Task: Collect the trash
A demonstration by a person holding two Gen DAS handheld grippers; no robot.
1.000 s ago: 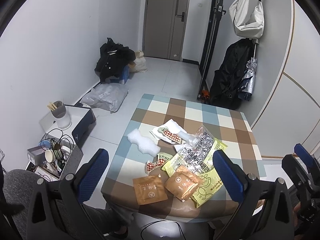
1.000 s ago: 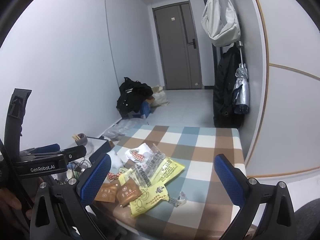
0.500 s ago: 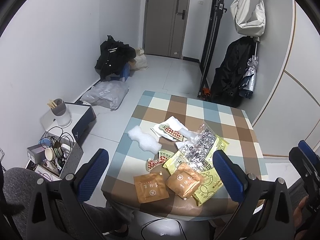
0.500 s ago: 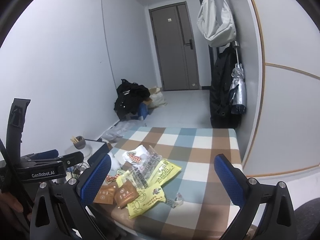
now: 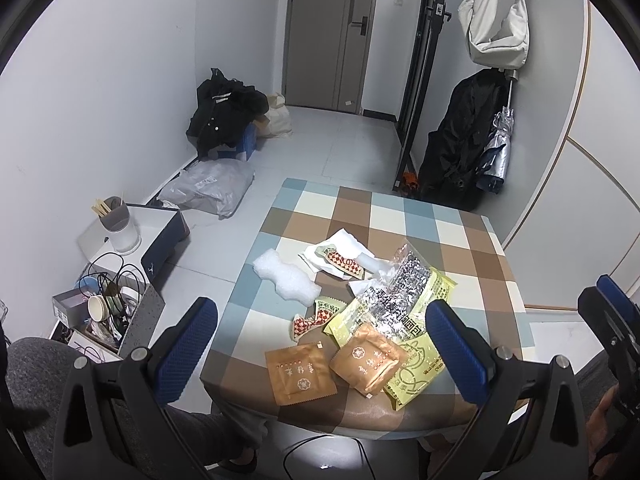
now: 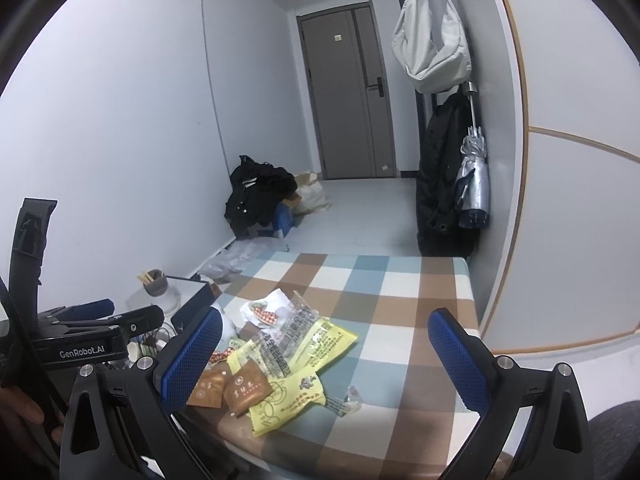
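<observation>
Wrappers (image 5: 360, 320) btwn, beyond L fingers (image 5: 186, 348)

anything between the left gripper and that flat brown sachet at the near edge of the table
Nothing visible does. The left gripper hangs open above the brown sachet, which lies flat and uncovered on the checked table.

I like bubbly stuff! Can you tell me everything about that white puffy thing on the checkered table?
The white foam wrap piece looks soft, bumpy and slightly see-through, like crumpled packing foam. It lies flat on the checkered tablecloth, near the table's left edge, stretched out lengthwise with a pinched middle. It sits just left of the white paper; neither hand-held gripper touches it.
</observation>
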